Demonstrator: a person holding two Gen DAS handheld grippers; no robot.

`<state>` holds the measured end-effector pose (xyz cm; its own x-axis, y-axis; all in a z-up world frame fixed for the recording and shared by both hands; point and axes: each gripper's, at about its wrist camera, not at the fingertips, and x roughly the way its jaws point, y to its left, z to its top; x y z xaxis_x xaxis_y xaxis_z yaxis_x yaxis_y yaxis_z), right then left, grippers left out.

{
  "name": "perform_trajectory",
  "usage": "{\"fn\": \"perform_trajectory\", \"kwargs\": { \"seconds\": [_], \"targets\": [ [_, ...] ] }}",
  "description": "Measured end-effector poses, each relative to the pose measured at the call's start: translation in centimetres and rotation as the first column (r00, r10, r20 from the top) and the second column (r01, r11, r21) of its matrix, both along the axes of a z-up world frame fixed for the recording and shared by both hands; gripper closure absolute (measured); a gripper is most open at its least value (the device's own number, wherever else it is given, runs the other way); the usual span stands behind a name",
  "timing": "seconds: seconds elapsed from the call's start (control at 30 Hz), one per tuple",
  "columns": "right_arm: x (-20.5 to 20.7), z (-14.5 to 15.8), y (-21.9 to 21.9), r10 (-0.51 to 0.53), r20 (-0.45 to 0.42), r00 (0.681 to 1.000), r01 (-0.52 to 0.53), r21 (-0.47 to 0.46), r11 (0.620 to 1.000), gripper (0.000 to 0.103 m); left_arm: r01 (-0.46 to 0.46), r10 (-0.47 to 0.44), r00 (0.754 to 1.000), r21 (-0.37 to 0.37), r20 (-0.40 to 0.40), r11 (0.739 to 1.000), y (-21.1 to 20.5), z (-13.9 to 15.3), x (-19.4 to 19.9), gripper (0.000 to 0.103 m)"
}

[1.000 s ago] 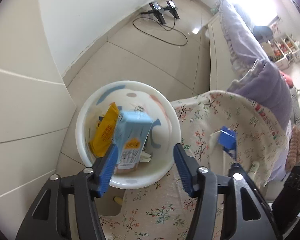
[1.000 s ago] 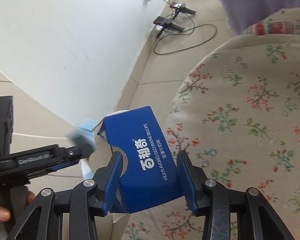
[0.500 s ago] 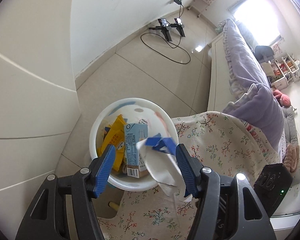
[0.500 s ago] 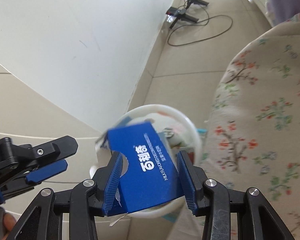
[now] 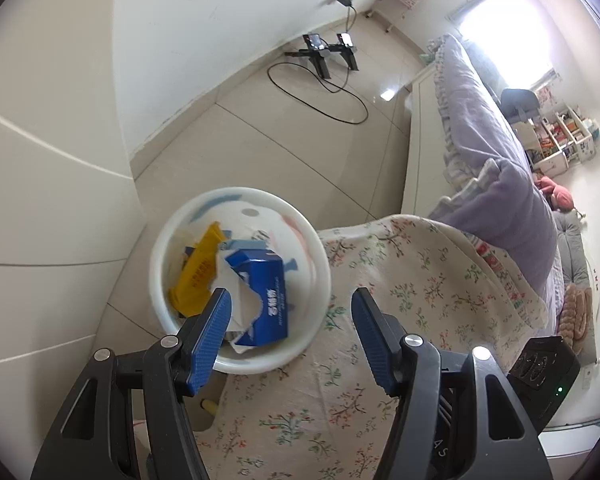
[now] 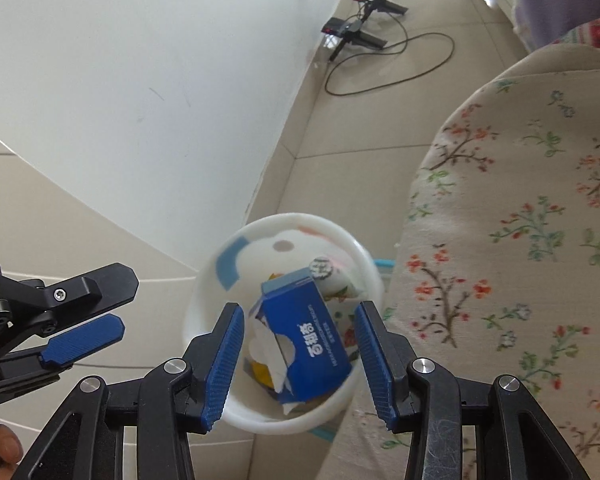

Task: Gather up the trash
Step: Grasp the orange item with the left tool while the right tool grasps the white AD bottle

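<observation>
the torn blue cardboard biscuit box [image 6: 309,336] lay inside the round white plastic waste bin [image 5: 172,240], on top of a yellow snack wrapper [image 5: 198,276] and a light blue carton [image 5: 244,245]. the right gripper [image 6: 296,354] hovered above the bin rim with its blue pads parted and clear of the box, gripping nothing; the box sat below, seen between the fingers. the left gripper [image 5: 290,334] also stood apart and empty, over the bin's near edge. the bin stood on the beige tiled floor [image 5: 260,152], just beside the floral tablecloth [image 5: 400,300].
</observation>
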<state>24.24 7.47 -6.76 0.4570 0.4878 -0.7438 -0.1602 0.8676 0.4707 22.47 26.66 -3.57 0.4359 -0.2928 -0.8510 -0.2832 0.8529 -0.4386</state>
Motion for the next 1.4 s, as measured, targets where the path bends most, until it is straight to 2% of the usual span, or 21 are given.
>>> {"fn": "perform_trajectory", "kwargs": {
  "seconds": [0.2,0.33,0.47,0.6,0.77,0.87,0.97,1.13,1.3,1.37,1.4],
  "targets": [
    [-1.1,1.7,-4.1,-0.058,0.004,0.998,0.058,-0.017,0.998,0.052,0.100,-0.100,0.995,0.009,0.010,0.995,-5.3,0.9,0.0,0.037],
    [-2.1,3.4,-8.5,-0.127,0.014,0.992,0.128,-0.069,0.989,0.052,0.173,-0.173,0.985,-0.007,0.006,0.985,-9.8,1.2,-0.2,0.037],
    [-3.8,5.3,-14.9,-0.222,0.026,0.975,0.224,-0.090,0.970,0.050,0.269,-0.269,0.963,0.003,-0.001,0.963,-15.4,1.2,-0.7,0.037],
    [-5.3,6.3,-22.6,-0.358,0.024,0.933,0.359,-0.125,0.925,0.048,0.374,-0.374,0.927,0.007,-0.022,0.927,-21.7,0.2,-1.6,0.038],
    [-7.2,5.4,-31.4,-0.507,-0.032,0.861,0.499,-0.131,0.857,0.048,0.521,-0.518,0.853,0.055,-0.063,0.852,-30.3,-1.9,-3.5,0.038],
    [-8.0,4.4,-35.1,-0.562,-0.081,0.823,0.549,-0.145,0.824,0.048,0.574,-0.569,0.819,0.122,-0.079,0.810,-34.5,-3.1,-4.5,0.038],
    [-8.5,3.7,-37.0,-0.590,-0.115,0.799,0.577,-0.130,0.806,0.048,0.599,-0.593,0.800,0.159,-0.090,0.785,-37.3,-4.1,-4.7,0.038],
    [-9.0,3.6,-38.7,-0.597,-0.135,0.791,0.584,-0.126,0.802,0.048,0.606,-0.597,0.795,0.154,-0.104,0.780,-40.2,-6.1,-4.6,0.038],
    [-9.0,2.7,-39.6,-0.597,-0.156,0.787,0.583,-0.132,0.802,0.048,0.574,-0.564,0.819,0.178,-0.110,0.799,-40.8,-7.3,-4.1,0.038],
    [-8.9,2.3,-40.0,-0.599,-0.167,0.783,0.585,-0.128,0.801,0.048,0.567,-0.556,0.824,0.172,-0.111,0.806,-40.7,-7.8,-3.8,0.044],
    [-8.9,2.2,-40.2,-0.600,-0.168,0.782,0.586,-0.128,0.800,0.048,0.568,-0.557,0.823,0.171,-0.113,0.805,-40.7,-7.9,-3.7,0.053]
  ]
}}
